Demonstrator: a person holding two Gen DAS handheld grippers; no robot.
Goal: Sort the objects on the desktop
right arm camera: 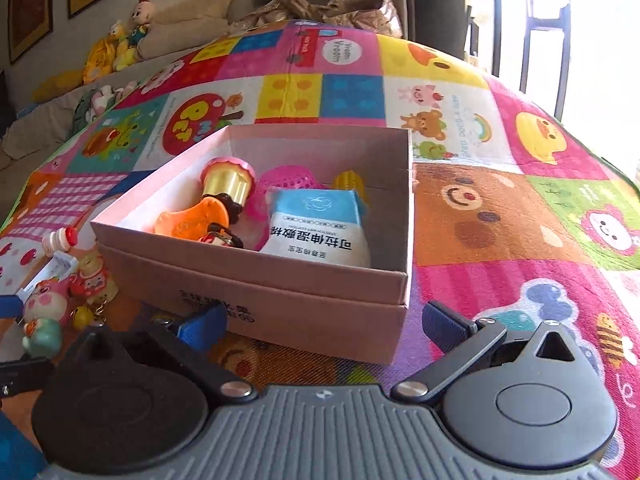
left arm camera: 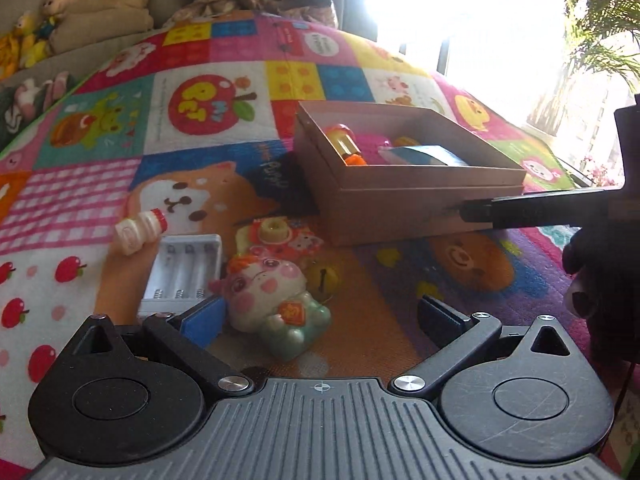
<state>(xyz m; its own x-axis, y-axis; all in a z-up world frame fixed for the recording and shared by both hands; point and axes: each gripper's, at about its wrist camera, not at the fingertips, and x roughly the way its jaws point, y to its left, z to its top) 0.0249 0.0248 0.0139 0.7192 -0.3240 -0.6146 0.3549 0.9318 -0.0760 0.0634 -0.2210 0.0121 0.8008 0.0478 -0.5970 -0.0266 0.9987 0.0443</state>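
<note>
Left gripper (left arm camera: 320, 316) is spread wide and empty above a pig figurine (left arm camera: 272, 300) on the patchwork play mat (left arm camera: 208, 184), with a small bottle (left arm camera: 138, 232) and battery case (left arm camera: 182, 276) to its left. Right gripper (right arm camera: 324, 324) is likewise spread and empty before the cardboard box (right arm camera: 280, 300), which holds a wipes packet (right arm camera: 320, 224). Stuffed toys (right arm camera: 120, 48) line the sofa at far left; a bright window (left arm camera: 460, 12) lies at right.
</note>
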